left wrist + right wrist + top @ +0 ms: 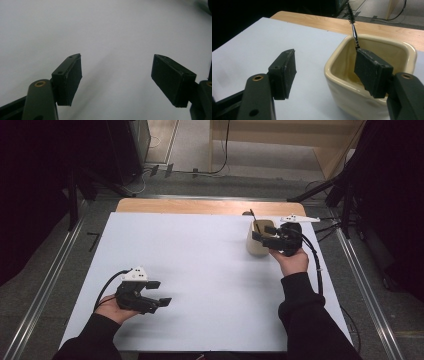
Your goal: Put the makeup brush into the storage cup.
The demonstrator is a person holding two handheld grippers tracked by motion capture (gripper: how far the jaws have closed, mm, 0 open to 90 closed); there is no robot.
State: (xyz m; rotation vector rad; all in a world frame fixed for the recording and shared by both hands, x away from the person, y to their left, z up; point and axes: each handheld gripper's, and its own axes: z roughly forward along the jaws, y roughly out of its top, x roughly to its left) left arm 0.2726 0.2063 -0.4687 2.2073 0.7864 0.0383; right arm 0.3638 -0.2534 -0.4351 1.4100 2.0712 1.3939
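The white table surface (200, 270) carries one item: a cream square ceramic cup (257, 241) at its far right, near the bare wooden edge (200, 206). A thin bottle brush (352, 22) stands in the cup, leaning against the far wall, with its bristled tip projecting above the rim. Its long axis runs near vertical, tilted slightly away from the person.

The right gripper (264, 236) is the nearer tool by a wide margin. Its jaws stand apart and grip nothing. In the right gripper view, one jaw sits over the cup mouth just in front of the brush shaft, and the other stands outside the near wall, so the wall lies between them. The brush therefore lies just beyond the inner jaw.

The left gripper (159, 293) rests low at the near left, well apart from the cup, jaws wide and empty.

The lower brush shaft is hidden behind the jaw and inside the cup; contact between jaw and shaft cannot be determined.
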